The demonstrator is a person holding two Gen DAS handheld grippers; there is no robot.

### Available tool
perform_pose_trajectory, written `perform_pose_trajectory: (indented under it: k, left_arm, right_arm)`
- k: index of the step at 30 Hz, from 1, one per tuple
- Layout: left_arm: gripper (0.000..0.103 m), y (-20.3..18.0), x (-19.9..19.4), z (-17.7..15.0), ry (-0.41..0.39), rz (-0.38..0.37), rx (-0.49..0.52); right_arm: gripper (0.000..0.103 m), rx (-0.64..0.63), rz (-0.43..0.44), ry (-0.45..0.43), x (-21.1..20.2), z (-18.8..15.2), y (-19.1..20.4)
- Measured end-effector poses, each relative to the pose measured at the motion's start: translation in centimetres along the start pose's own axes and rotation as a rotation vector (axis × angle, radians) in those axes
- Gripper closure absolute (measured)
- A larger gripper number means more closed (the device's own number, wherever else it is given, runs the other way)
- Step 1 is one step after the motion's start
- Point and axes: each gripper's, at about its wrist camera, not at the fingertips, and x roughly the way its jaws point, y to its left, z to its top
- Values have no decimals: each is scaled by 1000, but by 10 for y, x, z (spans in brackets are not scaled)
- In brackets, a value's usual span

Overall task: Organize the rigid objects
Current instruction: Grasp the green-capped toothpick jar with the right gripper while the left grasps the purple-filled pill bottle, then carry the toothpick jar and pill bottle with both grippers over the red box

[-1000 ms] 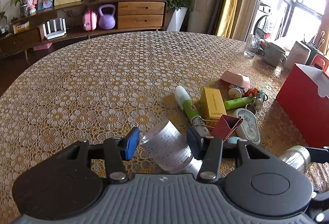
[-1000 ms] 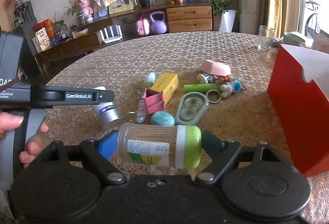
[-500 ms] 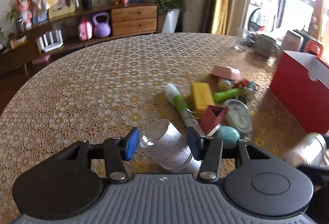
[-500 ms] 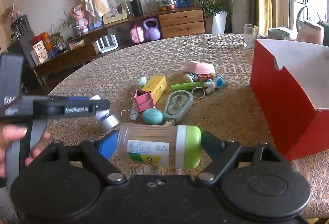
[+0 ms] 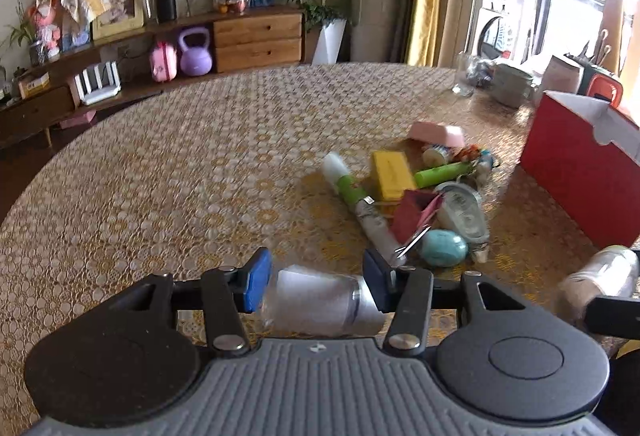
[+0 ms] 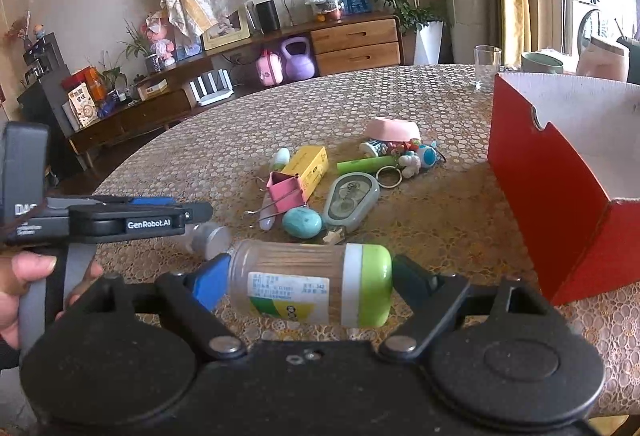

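Observation:
My left gripper (image 5: 316, 282) is shut on a clear plastic bottle with a white label (image 5: 320, 302), held sideways above the table. It shows from the side in the right wrist view (image 6: 200, 213), the bottle's grey cap (image 6: 210, 239) sticking out. My right gripper (image 6: 312, 282) is shut on a toothpick jar with a green lid (image 6: 312, 288), held sideways; the jar shows blurred in the left wrist view (image 5: 600, 278). A red open box (image 6: 560, 187) stands at the right. A pile of small items (image 6: 340, 175) lies on the table between.
The pile holds a yellow box (image 6: 310, 165), a pink binder clip (image 6: 286, 191), a teal egg shape (image 6: 302, 222), a grey-green case (image 6: 352, 197), a green tube (image 6: 368, 164), a pink dish (image 6: 392, 129) and a keyring. A glass (image 6: 487, 67) and cups stand far right.
Both grippers have risen and pulled back from the pile, holding their loads. The left bottle has turned more sideways between the fingers. The red box has come nearer in the right wrist view.

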Motion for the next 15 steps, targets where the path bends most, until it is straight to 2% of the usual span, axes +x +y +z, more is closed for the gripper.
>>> perform_pose_trajectory:
  k: [5,7,8,9,11,15]
  left_arm:
    - [52,8,-2,-4,-3,35,-32]
    - [39,4,-13,-6,-35,55,-7]
    - [25,2,-17,-7,-53,56,7]
    - [20,-1,-23,-9,-75,56,22]
    - [20,-7,-29,-13,-93,41,56]
    - [20,-14,-18,-22,-46,64,108]
  right_arm:
    - [18,7,-1,1,0,-1,0]
    - [18,6,4,3,0,-2,0]
    - [18,5,6,4,1,-2,0]
    - [18,4,6,5,0,-2,1]
    - [18,6,9,7,0,-3,2]
    - [18,5,10,10,0,-3,2]
